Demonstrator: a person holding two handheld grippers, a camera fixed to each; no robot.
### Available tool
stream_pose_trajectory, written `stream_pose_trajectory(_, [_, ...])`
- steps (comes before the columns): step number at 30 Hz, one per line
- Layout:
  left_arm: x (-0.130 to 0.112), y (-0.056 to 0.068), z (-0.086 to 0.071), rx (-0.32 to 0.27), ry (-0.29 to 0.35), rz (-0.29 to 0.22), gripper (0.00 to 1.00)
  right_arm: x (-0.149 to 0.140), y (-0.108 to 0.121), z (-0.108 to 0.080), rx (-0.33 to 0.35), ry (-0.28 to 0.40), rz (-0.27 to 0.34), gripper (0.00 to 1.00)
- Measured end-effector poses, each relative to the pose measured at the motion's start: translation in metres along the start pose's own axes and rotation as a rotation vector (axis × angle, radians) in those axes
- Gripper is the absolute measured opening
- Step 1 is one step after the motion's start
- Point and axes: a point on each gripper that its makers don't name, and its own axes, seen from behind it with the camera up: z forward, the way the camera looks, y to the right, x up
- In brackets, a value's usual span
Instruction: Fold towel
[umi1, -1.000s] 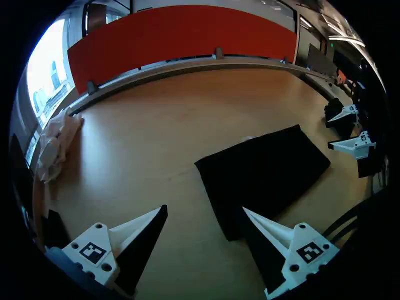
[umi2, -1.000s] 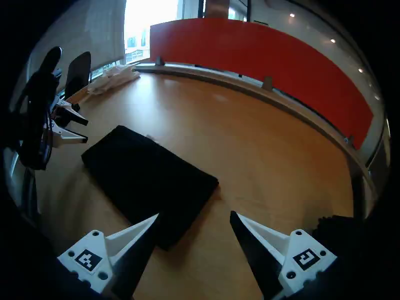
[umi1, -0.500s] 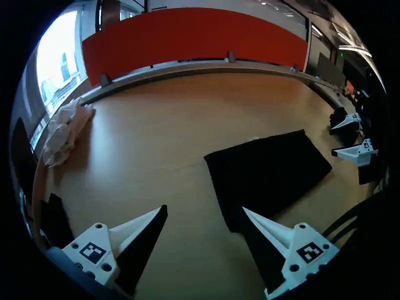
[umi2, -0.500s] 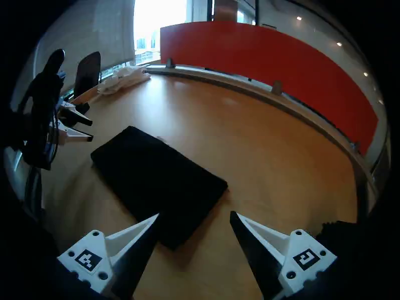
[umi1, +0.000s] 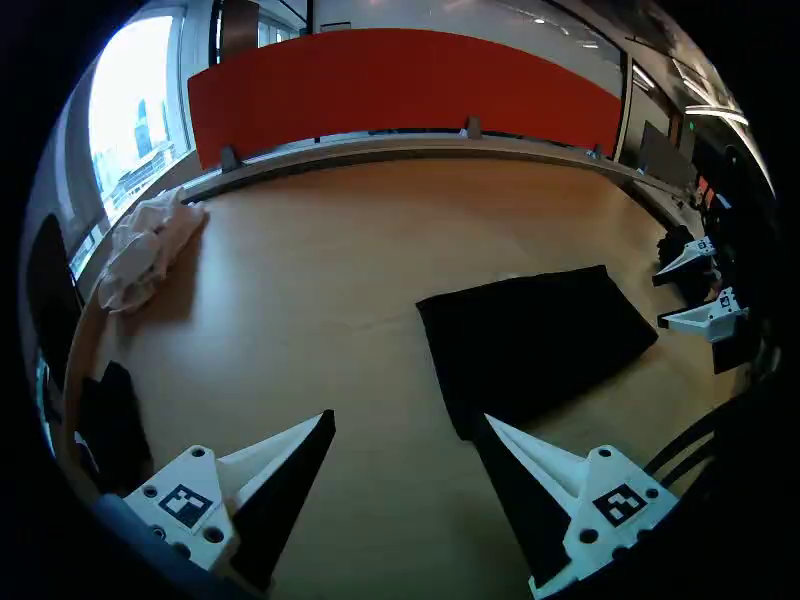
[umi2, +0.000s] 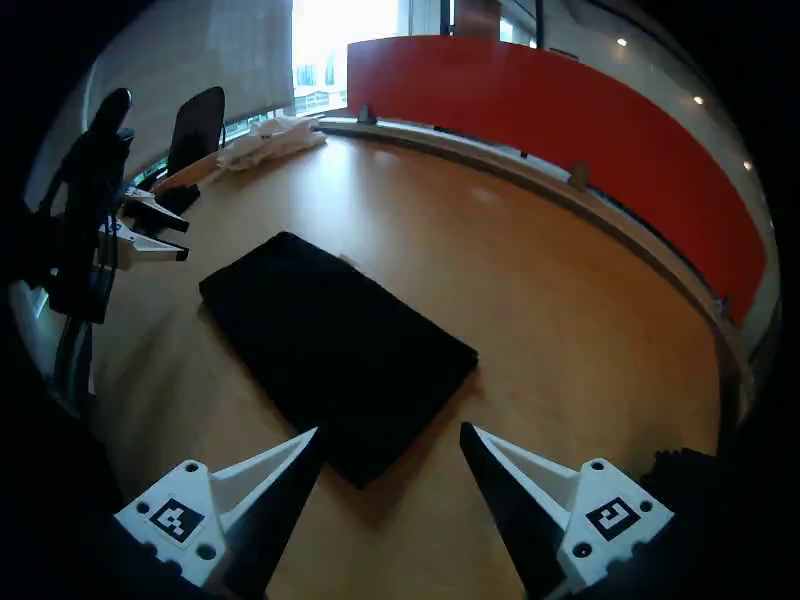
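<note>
**A:** So, where is the black towel (umi1: 535, 345)?

**B:** It's flat on the wooden table (umi1: 300, 270), a tidy rectangle between the two tools, and neither touches it. The left gripper (umi1: 405, 418) is spread wide and empty. The right gripper (umi2: 388, 430) is the same, with a towel corner just ahead of its fingers.

**A:** How should the next fold go?

**B:** My judgement: each claw pinches one corner of the same short edge and catches every layer (a shallow bite drops the lower one). Lift low and level, then lay edge on edge.

**A:** Any writing?

**B:** None legible. There are square coded markers (umi1: 187, 503) on the fingers, and nothing readable on the towel, the crumpled white cloth (umi1: 145, 250) or the red partition (umi1: 400, 85).
</note>
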Motion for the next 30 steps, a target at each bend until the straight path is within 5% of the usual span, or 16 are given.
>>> stream_pose_trajectory(30, [-0.018, -0.003, -0.026, 0.053, 0.099, -0.044, 1.0, -0.039, -0.009, 0.008, 0.064, -0.089, -0.046, 0.96])
